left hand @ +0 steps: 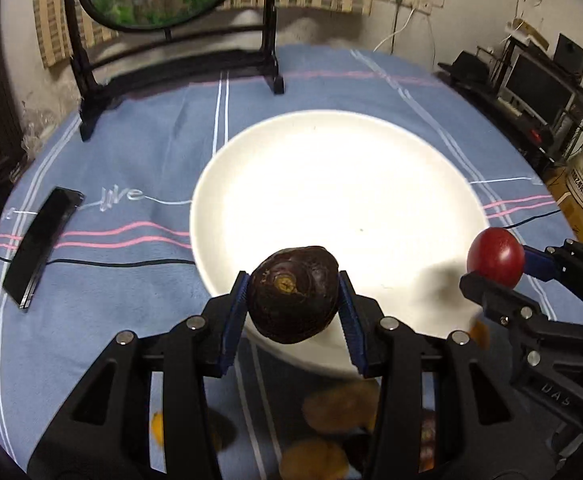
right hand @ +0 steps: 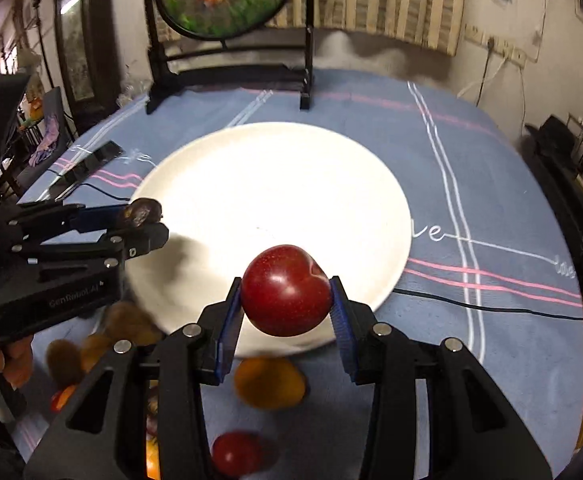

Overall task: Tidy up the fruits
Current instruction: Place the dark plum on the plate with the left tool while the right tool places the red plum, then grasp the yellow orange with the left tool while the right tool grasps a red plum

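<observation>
- White plate (left hand: 431, 168) sits mid-table on the blue striped cloth (left hand: 139, 152), bare so far as we can see. It lies straight ahead of and below both grippers, so the coming move looks like forward and down onto it.
- Left gripper (left hand: 293, 300) is clamped on a dark brown-purple fruit (left hand: 293, 294); both blue pads (left hand: 237, 304) press its sides. The fruit hangs over the plate's near rim, its scarred end facing the camera. Its long axis looks to run roughly across the jaws, though fisheye distortion makes that a guess.
- Right gripper (right hand: 285, 292) is clamped on a red plum (right hand: 285, 290), pads tight on both flanks. The plum also sits over the near rim, on the plate's right side.
- Nearness: in the right wrist view the left gripper's tips (right hand: 143, 220) reach the plate's left edge. In the left wrist view the plum (left hand: 495, 258) is at the right edge. We judge the two about equally close, one to each half of the plate, with clear space between them.
- Loose fruit remains on the cloth under the grippers: an orange-yellow one (right hand: 269, 386), another red one (right hand: 237, 454), and brown fuzzy ones (right hand: 65, 360) at left.
- Risk, as we see it: round fruit may roll on the shallow plate once let go.
</observation>
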### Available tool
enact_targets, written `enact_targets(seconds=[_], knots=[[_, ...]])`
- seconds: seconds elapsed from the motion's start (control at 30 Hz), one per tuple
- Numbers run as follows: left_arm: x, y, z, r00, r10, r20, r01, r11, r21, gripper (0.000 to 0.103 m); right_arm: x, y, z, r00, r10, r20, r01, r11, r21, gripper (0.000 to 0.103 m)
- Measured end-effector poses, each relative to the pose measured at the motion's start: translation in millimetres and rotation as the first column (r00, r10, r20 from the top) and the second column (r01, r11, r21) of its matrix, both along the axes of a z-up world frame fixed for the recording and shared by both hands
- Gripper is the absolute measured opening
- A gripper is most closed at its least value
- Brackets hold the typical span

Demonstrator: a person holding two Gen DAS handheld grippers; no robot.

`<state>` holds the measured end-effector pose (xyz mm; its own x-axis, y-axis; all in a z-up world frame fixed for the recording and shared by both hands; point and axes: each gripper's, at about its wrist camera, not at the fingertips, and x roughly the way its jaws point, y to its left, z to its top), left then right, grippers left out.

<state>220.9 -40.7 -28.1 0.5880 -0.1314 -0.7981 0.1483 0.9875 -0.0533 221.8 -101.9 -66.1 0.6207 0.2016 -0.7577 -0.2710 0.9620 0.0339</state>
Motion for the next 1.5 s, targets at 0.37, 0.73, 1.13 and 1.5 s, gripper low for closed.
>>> enact_targets(seconds=[0.37, 0.73, 1.13, 1.5], knots=[[1, 2, -2, 1.0, 0.01, 0.024, -0.01, 1.0, 0.008, 0.071, -8, -8, 4, 0.999, -0.018, 0.026, 0.018, 1.0, 0.009, 0.065], [-67, 38, 26, 0.995, 0.057, 0.086, -0.059, 0.998, 0.02, 0.077, -80, -33, 18, 0.995, -0.021, 0.099, 0.021, 1.0, 0.007, 0.065], [-125, 69, 6, 0.992, 0.11, 0.061, -0.112, 0.993, 0.026, 0.079, -144, -52, -6, 0.995, -0.067, 0.075, 0.065, 0.997, 0.03, 0.066], [-135, 80, -12, 0.99, 0.137, 0.025, -0.137, 0.991, 0.008, 0.08, -169, -47, -21, 0.999, -0.015, 0.037, 0.013, 0.999, 0.048, 0.066]])
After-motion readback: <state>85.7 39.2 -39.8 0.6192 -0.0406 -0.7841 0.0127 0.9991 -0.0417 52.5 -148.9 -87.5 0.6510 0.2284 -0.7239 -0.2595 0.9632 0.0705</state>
